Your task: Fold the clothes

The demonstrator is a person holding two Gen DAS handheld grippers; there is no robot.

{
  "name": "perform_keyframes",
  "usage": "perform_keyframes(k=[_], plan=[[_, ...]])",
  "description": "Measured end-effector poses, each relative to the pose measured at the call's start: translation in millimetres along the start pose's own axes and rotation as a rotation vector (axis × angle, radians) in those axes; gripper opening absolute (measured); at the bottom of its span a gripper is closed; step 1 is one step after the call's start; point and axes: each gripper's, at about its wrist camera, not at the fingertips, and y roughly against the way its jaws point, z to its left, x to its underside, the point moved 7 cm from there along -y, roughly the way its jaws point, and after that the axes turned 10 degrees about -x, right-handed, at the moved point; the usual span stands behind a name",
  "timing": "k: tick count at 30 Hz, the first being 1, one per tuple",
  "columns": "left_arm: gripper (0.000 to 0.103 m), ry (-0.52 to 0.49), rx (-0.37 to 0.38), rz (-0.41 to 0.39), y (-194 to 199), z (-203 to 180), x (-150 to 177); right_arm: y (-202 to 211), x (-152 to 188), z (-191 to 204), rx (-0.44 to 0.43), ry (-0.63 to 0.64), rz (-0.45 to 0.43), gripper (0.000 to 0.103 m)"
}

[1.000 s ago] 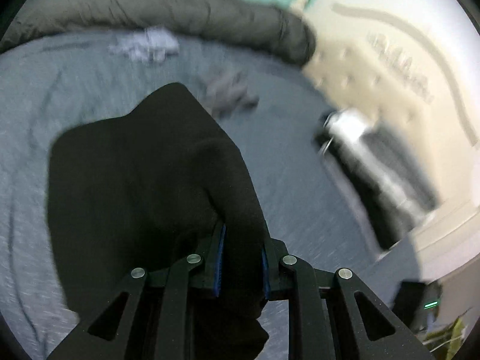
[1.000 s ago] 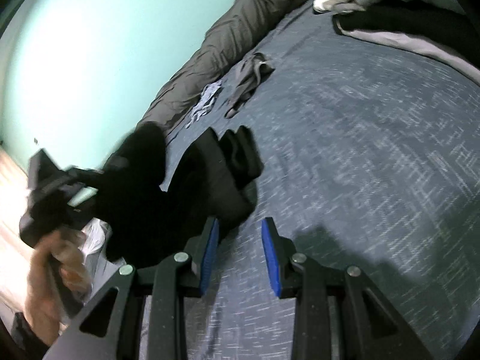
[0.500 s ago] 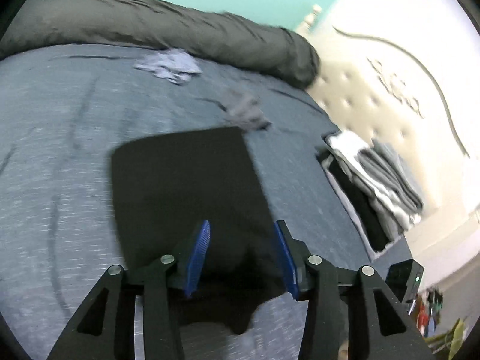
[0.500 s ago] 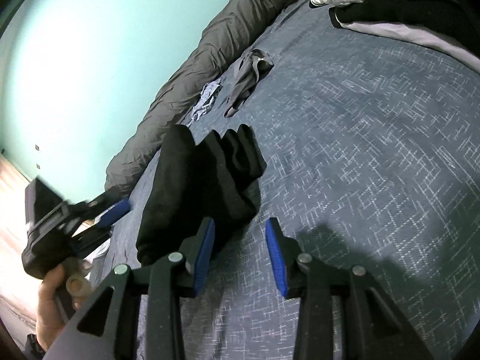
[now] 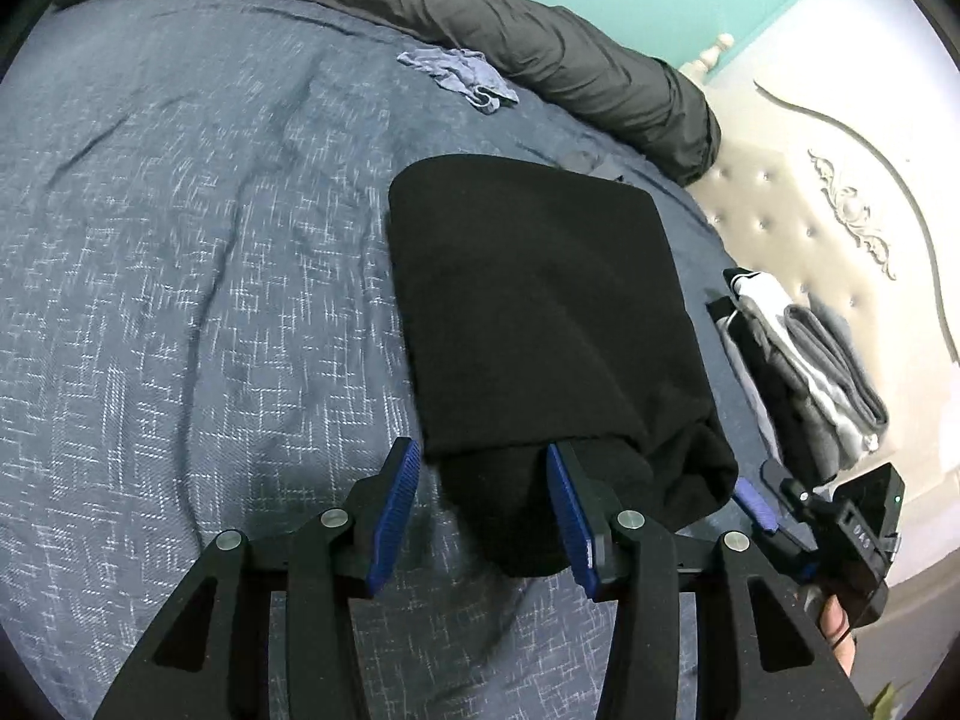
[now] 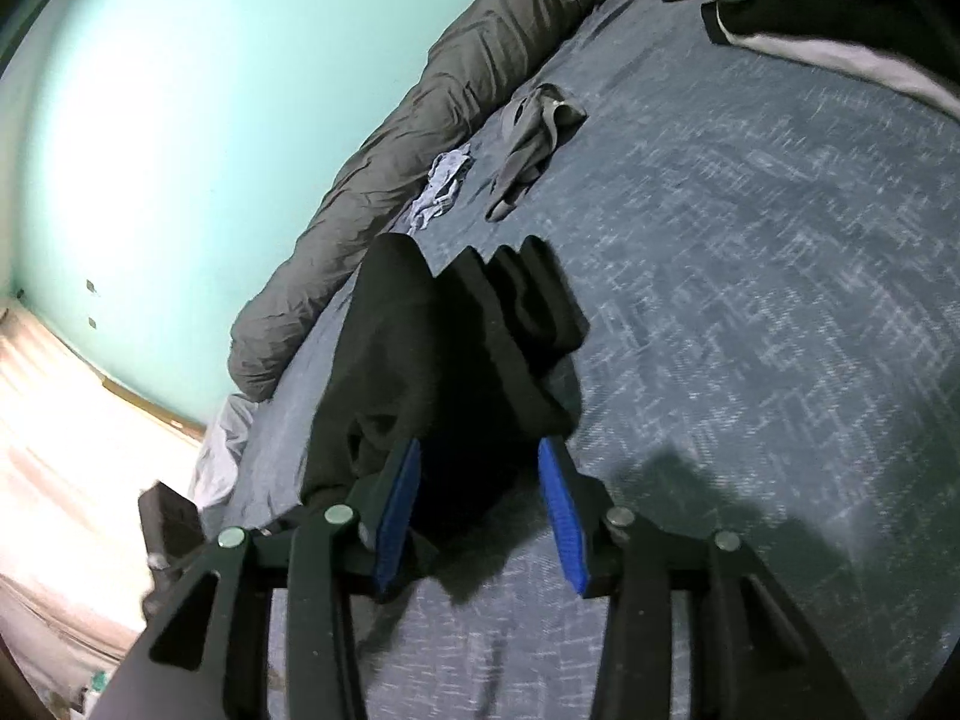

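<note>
A: Clothes first. Where is the piece being folded?

B: Black garment (image 5: pixel 540 312) lies folded flat on the blue-grey bedspread (image 5: pixel 180 240), near the bed's middle, its thick end toward the cameras.

A: And the claws?

B: Left gripper (image 5: pixel 480 510) is spread wide, gripping nothing, its blue pads either side of the garment's near edge. Right gripper (image 6: pixel 480 510) is spread wide too, at the garment's (image 6: pixel 456 360) other side; the blurred view leaves contact unclear.

A: Anything else?

B: Folded stack (image 5: pixel 804 372) by the headboard, well apart.
</note>
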Motion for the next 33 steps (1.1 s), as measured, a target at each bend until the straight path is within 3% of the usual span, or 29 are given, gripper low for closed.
perform_keyframes(k=[2,12,14,20,21,22,23,25,31,33], plan=[[0.048,0.013,0.014,-0.002,-2,2,1,-4,-1,4,-0.009,-0.002,0.001,0.057],[0.048,0.023,0.055,0.018,-14,5,1,-30,-14,14,-0.027,-0.032,0.056,0.059],[0.048,0.013,0.049,0.018,-16,4,2,-42,-21,15,-0.002,-0.007,0.093,0.065],[0.05,-0.013,0.037,0.017,-19,2,5,-81,-27,9,0.052,0.011,0.211,0.065],[0.051,-0.021,0.032,0.019,-19,1,6,-86,-25,9,0.048,0.015,0.229,0.064],[0.051,-0.031,0.026,0.021,-19,1,6,-90,-23,9,0.044,0.02,0.246,0.055],[0.051,-0.037,0.02,0.021,-19,1,6,-95,-21,9,0.04,0.025,0.264,0.039],[0.051,-0.049,0.012,0.022,-18,-1,6,-103,-17,9,0.032,0.035,0.293,0.021],[0.053,-0.147,-0.028,0.023,-21,-19,6,-77,-42,28,-0.033,0.085,0.248,0.016],[0.053,-0.194,-0.05,0.027,-25,-27,9,-69,-51,24,0.001,0.119,0.253,0.016]])
